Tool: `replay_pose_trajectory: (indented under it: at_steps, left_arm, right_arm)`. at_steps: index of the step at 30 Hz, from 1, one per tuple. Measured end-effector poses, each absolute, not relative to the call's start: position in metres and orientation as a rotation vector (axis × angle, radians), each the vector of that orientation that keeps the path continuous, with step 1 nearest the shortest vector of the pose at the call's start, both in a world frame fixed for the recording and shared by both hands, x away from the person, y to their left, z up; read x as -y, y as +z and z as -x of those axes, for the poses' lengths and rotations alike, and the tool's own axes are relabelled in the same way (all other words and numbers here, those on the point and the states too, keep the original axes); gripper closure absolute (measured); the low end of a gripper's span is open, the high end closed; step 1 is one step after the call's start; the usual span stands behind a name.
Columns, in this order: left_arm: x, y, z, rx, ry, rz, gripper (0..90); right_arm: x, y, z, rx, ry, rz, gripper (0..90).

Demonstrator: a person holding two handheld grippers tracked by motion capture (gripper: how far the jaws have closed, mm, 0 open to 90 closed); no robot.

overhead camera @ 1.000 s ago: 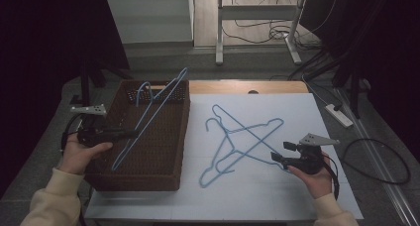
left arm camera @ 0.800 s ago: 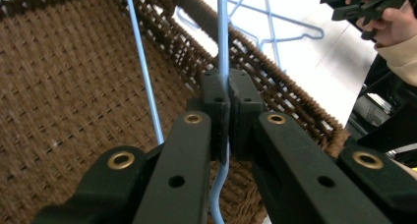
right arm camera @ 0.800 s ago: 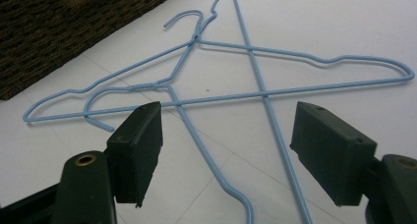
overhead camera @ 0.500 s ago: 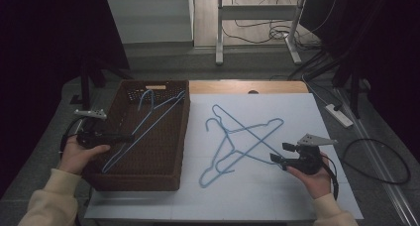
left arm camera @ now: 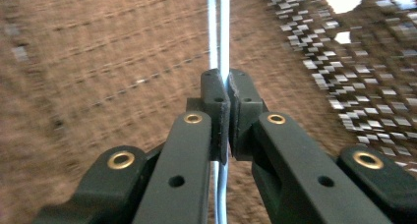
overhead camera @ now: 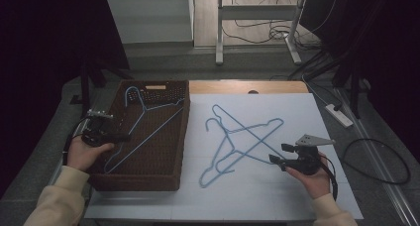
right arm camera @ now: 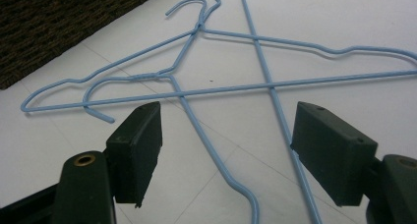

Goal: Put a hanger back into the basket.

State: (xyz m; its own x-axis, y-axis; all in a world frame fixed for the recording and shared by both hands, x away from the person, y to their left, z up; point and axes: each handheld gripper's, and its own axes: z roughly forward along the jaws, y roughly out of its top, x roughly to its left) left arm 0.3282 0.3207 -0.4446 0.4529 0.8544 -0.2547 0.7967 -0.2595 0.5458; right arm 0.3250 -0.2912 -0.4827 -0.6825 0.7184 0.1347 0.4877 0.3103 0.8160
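Risk lay in snagging: my left tongs [overhead camera: 120, 136] pinched the thin blue wire hanger [overhead camera: 148, 129] inside the brown woven basket [overhead camera: 181, 137]; my right tongs [overhead camera: 277, 154] stood spread.

Dim room, dark edges; left gripper view blurred.

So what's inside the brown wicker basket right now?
One blue wire hanger lies in the wicker basket, with the left gripper shut on its wire. The near wall hides the floor just behind it.
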Motion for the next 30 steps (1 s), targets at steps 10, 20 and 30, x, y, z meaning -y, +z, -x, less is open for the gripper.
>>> replay_pose_trajectory:
  at_steps: [10,20,30]
  left_arm:
    - [-0.309,-0.451,-0.336,-1.496,0.3,-2.217,87.0]
    - [-0.307,-0.46,-0.344,-1.604,0.287,-2.259,85.8]
    - [-0.304,-0.468,-0.349,-1.645,0.313,-2.296,83.6]
  right_arm:
    - [0.29,-0.484,-0.325,-2.336,1.298,-1.098,28.0]
    - [0.289,-0.485,-0.326,-2.344,1.292,-1.093,28.0]
    - [0.29,-0.485,-0.326,-2.346,1.294,-1.097,27.6]
